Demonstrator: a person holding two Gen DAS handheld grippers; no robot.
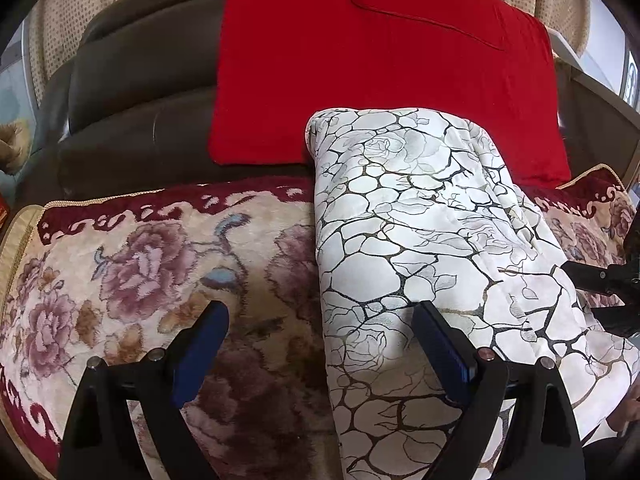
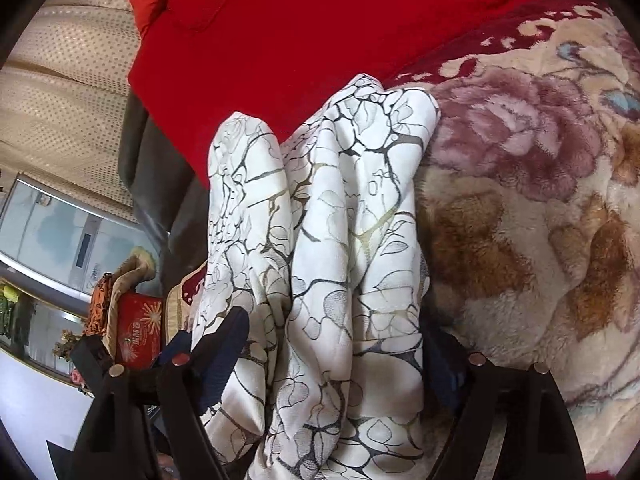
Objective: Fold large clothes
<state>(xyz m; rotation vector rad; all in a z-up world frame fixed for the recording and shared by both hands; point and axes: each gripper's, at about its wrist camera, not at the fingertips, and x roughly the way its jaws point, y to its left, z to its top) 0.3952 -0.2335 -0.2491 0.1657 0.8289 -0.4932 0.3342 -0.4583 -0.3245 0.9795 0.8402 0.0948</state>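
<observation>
Beneath me spread the floral plush blanket, cream with mauve roses and a maroon border, over a dark sofa draped with a red cloth. On the blanket lay the white garment, folded into a long thick strip, printed with a black crackle pattern and faint roses, its far end against the red cloth. My left fingers stood released, straddling the strip's left edge. My right fingers were spread wide around its bunched folds; I could not tell whether they pressed it.
</observation>
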